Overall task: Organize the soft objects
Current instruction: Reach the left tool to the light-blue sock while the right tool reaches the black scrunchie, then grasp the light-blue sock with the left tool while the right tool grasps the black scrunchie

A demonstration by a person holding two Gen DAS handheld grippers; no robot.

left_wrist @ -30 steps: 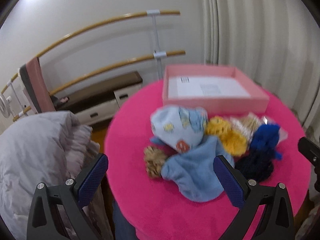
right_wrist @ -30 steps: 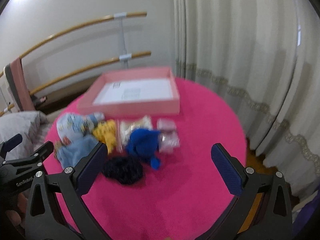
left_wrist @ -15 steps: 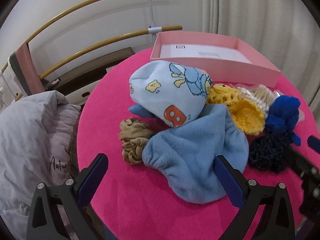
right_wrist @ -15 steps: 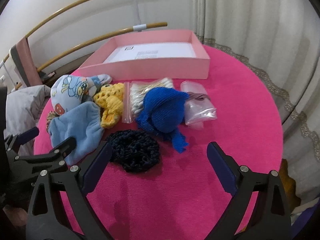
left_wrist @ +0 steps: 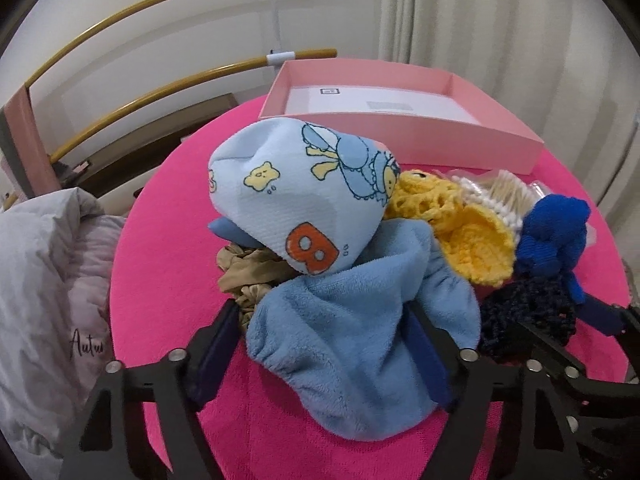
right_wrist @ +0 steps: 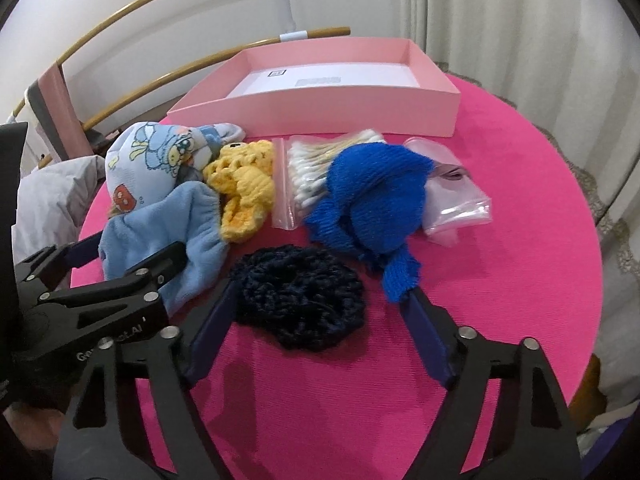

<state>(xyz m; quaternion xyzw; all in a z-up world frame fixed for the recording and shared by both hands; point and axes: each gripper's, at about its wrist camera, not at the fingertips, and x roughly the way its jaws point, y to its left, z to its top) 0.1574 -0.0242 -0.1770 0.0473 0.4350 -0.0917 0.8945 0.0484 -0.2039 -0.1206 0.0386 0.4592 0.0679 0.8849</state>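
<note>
A pile of soft things lies on the round pink table (right_wrist: 520, 208). A light blue fleece cloth (left_wrist: 352, 340) lies between the fingers of my open left gripper (left_wrist: 326, 350), which straddles its near end. A printed baby hat (left_wrist: 296, 200) rests on it. Beside them lie a yellow crochet piece (left_wrist: 468, 236), a royal blue knit (right_wrist: 380, 196) and a dark navy crochet piece (right_wrist: 300, 296). My open right gripper (right_wrist: 320, 332) straddles the navy piece's near edge. A pink box (right_wrist: 332, 92) stands open at the back.
A tan scrunchie (left_wrist: 248, 276) lies left of the fleece. A bag of cotton swabs (right_wrist: 312, 176) and a clear plastic bag (right_wrist: 452, 200) lie near the box. A grey duvet (left_wrist: 44, 280) is left of the table, curtains (right_wrist: 540, 32) to the right.
Both grippers have moved forward and down toward the pile. The left one now straddles the fleece cloth, the right one the navy crochet piece. Nothing on the table has moved.
</note>
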